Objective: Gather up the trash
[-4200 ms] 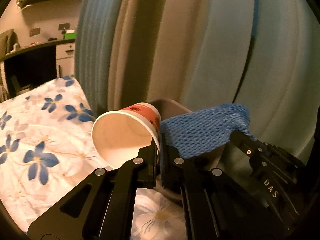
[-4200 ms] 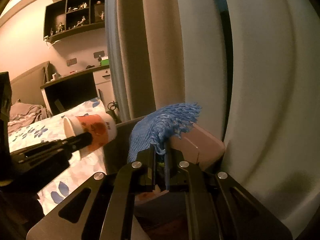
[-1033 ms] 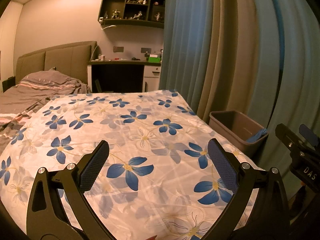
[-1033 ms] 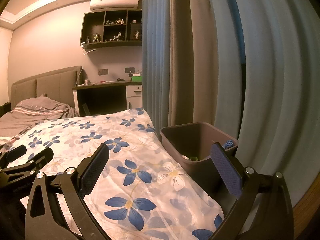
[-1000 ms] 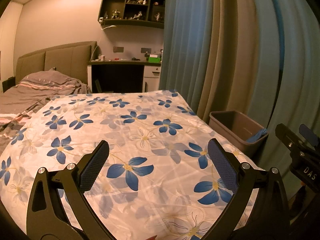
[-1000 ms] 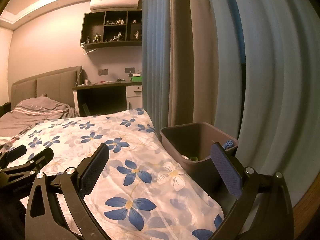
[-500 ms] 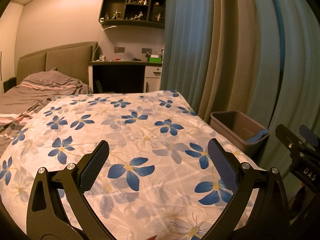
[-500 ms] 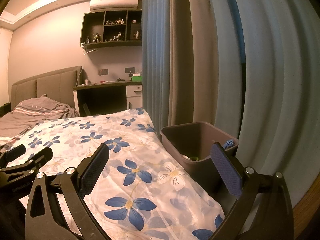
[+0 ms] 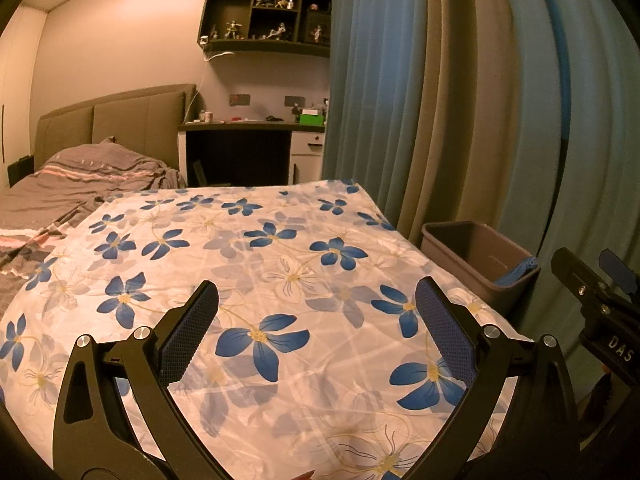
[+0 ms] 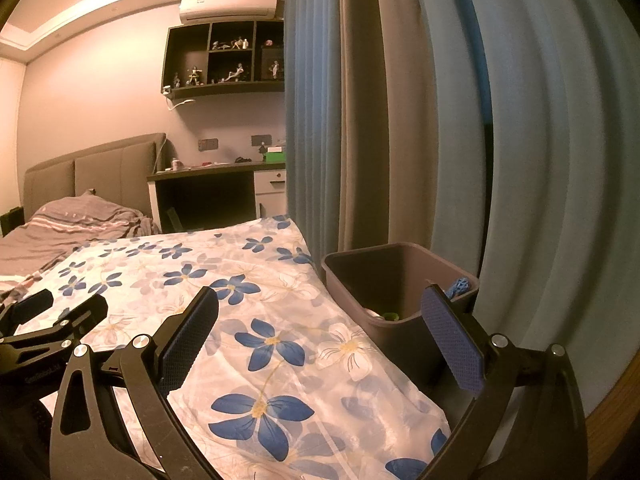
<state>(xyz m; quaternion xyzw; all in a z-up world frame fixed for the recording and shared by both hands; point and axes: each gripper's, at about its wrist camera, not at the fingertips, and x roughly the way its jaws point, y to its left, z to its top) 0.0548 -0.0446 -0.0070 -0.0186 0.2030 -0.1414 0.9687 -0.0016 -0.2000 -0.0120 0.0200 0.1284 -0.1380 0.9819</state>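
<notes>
A grey trash bin (image 9: 472, 258) (image 10: 392, 276) stands on the floor between the bed's right edge and the curtain. A blue net wrapper (image 9: 516, 274) (image 10: 458, 286) hangs over its far rim, and small bits of trash (image 10: 386, 315) lie at its bottom. My left gripper (image 9: 316, 308) hovers open over the flowered bedspread (image 9: 260, 264), holding nothing. My right gripper (image 10: 320, 316) is open too, empty, with its right finger in front of the bin. The right gripper's tip (image 9: 596, 292) shows at the right edge of the left wrist view.
White bedspread with blue flowers (image 10: 240, 320) covers the bed; a grey blanket (image 9: 84, 184) lies bunched near the headboard. Long blue and beige curtains (image 9: 460, 100) hang right of the bin. A dark desk (image 9: 248, 148) and wall shelf (image 9: 268, 20) stand at the back.
Earlier the left gripper held a paper cup and the right the blue net over the bin. Both are now open, empty and drawn back. In the last second almost nothing moves.
</notes>
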